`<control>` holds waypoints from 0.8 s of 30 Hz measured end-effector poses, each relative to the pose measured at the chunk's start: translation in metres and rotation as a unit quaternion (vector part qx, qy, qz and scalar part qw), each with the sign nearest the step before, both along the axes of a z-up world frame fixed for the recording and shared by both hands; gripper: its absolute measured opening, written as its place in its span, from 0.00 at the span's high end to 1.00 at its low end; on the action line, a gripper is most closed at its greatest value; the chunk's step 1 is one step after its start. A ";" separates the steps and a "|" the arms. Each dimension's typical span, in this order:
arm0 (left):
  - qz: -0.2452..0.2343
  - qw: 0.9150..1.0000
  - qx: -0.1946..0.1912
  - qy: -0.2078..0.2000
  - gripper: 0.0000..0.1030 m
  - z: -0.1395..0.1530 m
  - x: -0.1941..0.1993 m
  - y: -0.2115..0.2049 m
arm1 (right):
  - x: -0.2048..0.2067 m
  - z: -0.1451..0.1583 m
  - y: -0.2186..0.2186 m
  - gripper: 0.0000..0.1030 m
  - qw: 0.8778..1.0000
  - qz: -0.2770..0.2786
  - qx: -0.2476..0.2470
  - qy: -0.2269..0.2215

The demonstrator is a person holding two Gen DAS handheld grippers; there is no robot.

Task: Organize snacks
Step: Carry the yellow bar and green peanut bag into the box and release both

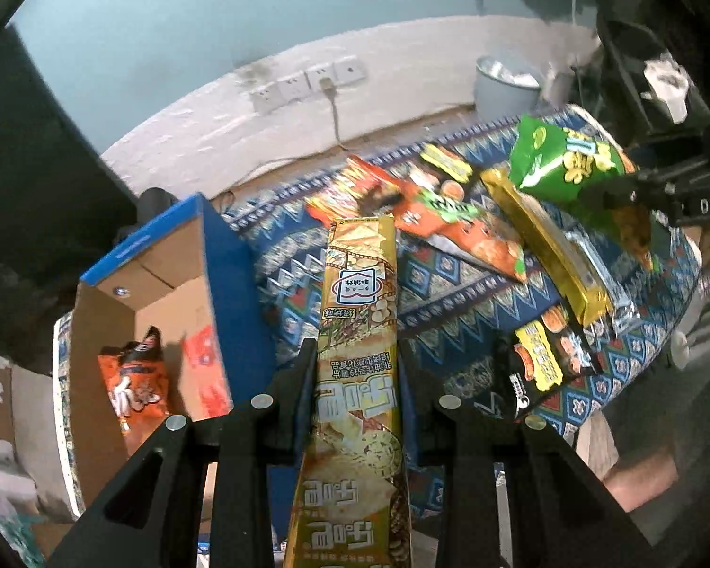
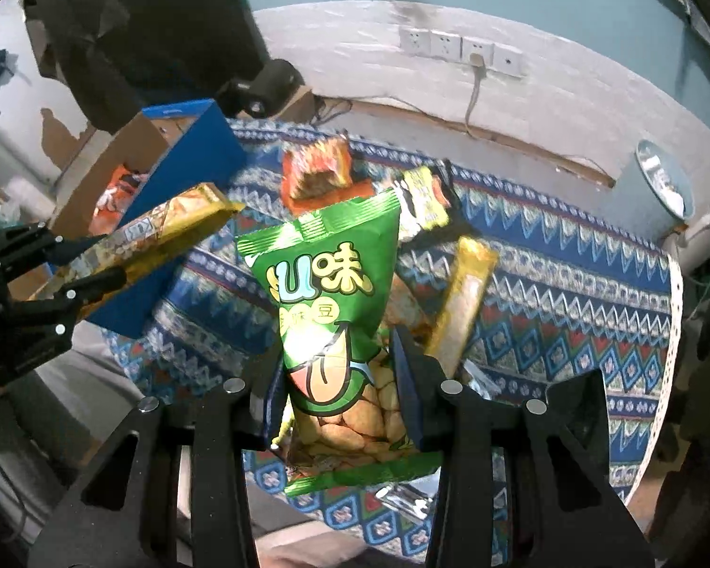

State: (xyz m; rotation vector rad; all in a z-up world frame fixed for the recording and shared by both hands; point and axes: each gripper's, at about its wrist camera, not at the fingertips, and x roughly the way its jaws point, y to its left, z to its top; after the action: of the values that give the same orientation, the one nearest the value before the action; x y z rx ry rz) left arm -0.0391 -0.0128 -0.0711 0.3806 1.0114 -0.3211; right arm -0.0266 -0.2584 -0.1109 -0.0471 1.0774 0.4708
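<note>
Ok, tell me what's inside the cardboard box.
In the box one orange snack bag leans upright against the near wall. The floor beside it looks bare; the left gripper hides the near corner.

— What colours on the long narrow snack packet [image 1: 359,331]?

— Golden yellow, with brown film-strip bands and a red-and-white badge. The puffy foil bag [image 2: 336,312] is bright green with yellow-and-blue lettering and a red tongue printed on it.

— And the cloth over the desk [image 2: 568,284]?

— Blue, patterned in white zigzags, red triangles and green diamonds.

— The open cardboard box [image 1: 175,284]?

— Blue outside, plain brown inside; the crinkled packet [image 1: 135,388] in it is orange and black with white characters.

— Others?

— A small flat packet [image 1: 544,364] is black with yellow panels; a wide flat packet [image 1: 454,222] is orange with green.
</note>
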 end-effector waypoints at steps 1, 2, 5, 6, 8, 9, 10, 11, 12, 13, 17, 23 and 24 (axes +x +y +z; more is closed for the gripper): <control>0.004 1.000 -0.003 -0.003 0.70 0.003 0.001 0.004 | 0.001 0.004 0.004 0.62 1.000 0.002 0.002 -0.003; 0.008 1.000 -0.005 -0.007 0.70 0.006 0.002 0.008 | 0.002 0.008 0.008 0.62 1.000 0.005 0.003 -0.007; 0.025 0.999 -0.010 -0.017 0.70 0.015 0.005 0.021 | 0.004 0.016 0.017 0.62 1.000 0.010 0.008 -0.013; 0.029 0.999 -0.011 -0.019 0.70 0.017 0.006 0.025 | 0.005 0.019 0.022 0.62 1.000 0.013 0.010 -0.015; 0.039 0.999 -0.017 -0.022 0.70 0.021 0.007 0.034 | 0.006 0.024 0.028 0.62 1.000 0.015 0.012 -0.019; 0.045 0.998 -0.021 -0.023 0.70 0.023 0.008 0.039 | 0.007 0.026 0.031 0.62 1.000 0.018 0.014 -0.019; 0.049 0.998 -0.023 -0.025 0.70 0.025 0.009 0.043 | 0.008 0.029 0.036 0.62 1.000 0.019 0.015 -0.020; 0.054 0.998 -0.025 -0.029 0.70 0.028 0.010 0.049 | 0.009 0.031 0.040 0.62 0.999 0.020 0.016 -0.021; 0.057 0.998 -0.025 -0.033 0.70 0.030 0.010 0.052 | 0.010 0.033 0.044 0.62 0.999 0.022 0.016 -0.022; 0.061 0.997 -0.026 -0.037 0.70 0.033 0.011 0.056 | 0.011 0.035 0.047 0.62 0.999 0.024 0.017 -0.024; 0.076 0.995 -0.032 -0.051 0.70 0.041 0.014 0.069 | 0.014 0.043 0.066 0.62 0.999 0.037 0.022 -0.029; 0.101 0.992 -0.035 -0.060 0.70 0.043 0.022 0.090 | 0.025 0.049 0.094 0.62 0.998 0.047 0.029 -0.027; 0.107 0.992 -0.035 -0.060 0.70 0.042 0.024 0.094 | 0.028 0.050 0.100 0.62 0.998 0.050 0.030 -0.027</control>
State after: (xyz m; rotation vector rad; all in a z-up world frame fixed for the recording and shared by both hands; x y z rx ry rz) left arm -0.0155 0.0812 -0.0288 0.2221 0.9116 -0.1389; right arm 0.0011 -0.1583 -0.0613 -0.0603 1.0111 0.5883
